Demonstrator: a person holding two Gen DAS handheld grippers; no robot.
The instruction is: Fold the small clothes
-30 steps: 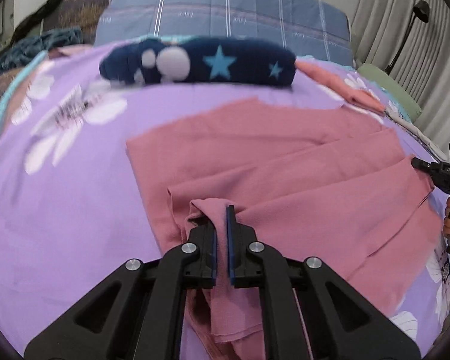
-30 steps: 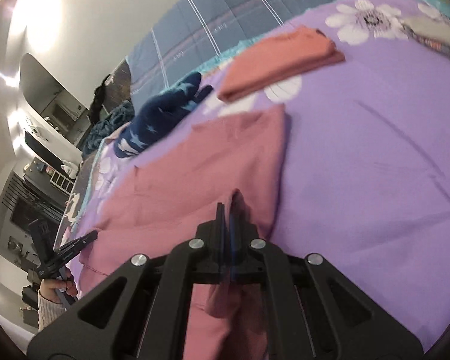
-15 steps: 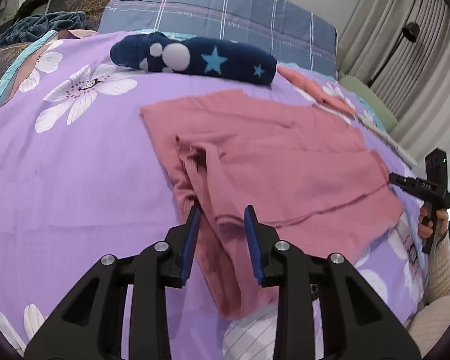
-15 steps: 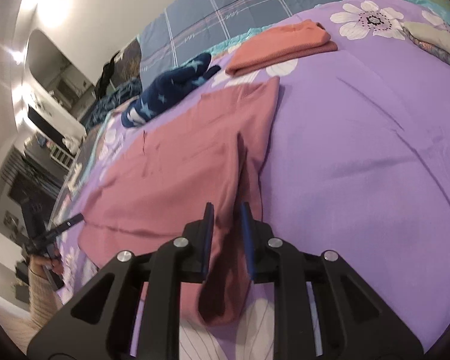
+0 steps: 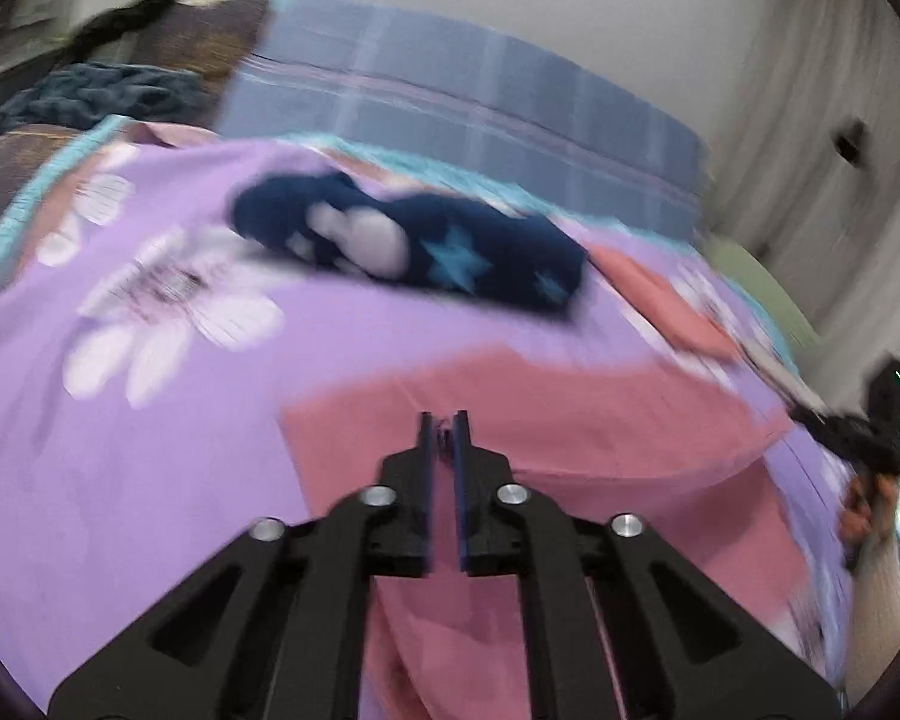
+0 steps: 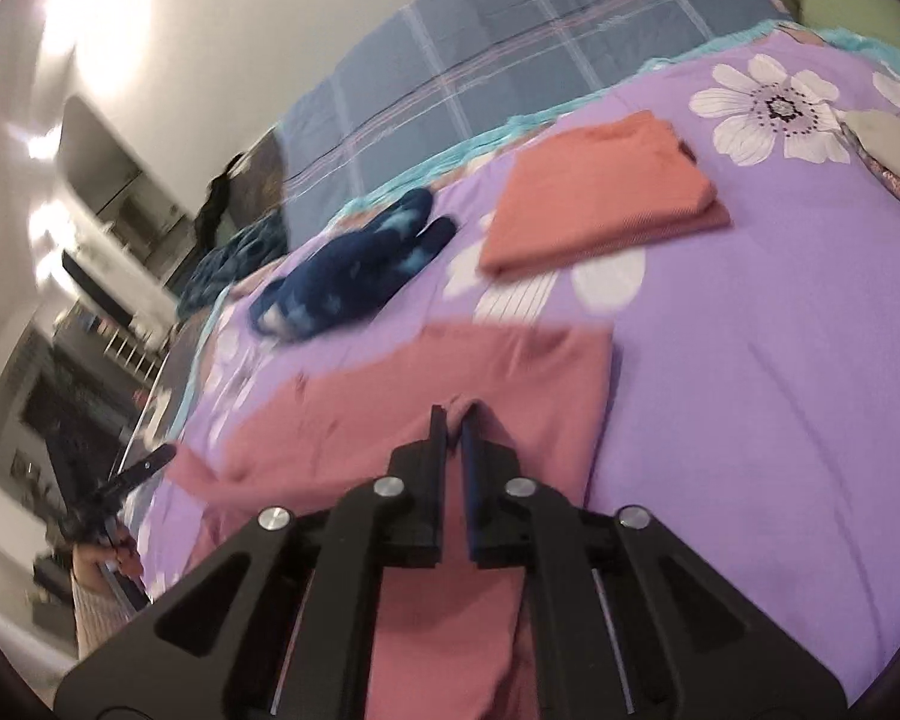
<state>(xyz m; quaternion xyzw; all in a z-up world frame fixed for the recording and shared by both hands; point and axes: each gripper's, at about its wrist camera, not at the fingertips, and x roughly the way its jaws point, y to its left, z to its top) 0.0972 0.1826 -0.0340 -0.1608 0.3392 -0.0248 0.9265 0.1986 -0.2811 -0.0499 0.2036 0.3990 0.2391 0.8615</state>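
A dusty pink garment [image 5: 570,420] lies on a purple flowered bedspread [image 5: 150,450]; it also shows in the right wrist view [image 6: 390,420]. My left gripper [image 5: 444,420] is shut on a pinch of the pink cloth near its left edge, and cloth hangs below the fingers. My right gripper [image 6: 455,414] is shut on a fold of the same garment near its right edge, with cloth hanging below. The other gripper shows at the far right of the left wrist view [image 5: 858,438] and at the far left of the right wrist view [image 6: 120,486]. The left wrist view is blurred.
A navy star-patterned garment [image 5: 414,246] lies beyond the pink one, also in the right wrist view [image 6: 354,270]. A folded orange garment [image 6: 600,192] sits at the back right. A blue plaid pillow [image 6: 510,48] lies at the head. Pale folded cloth [image 6: 894,144] lies at the far right.
Both grippers, open half a second ago, have shut again on the pink garment. The garment now looks shorter and its near part hangs from both grippers.
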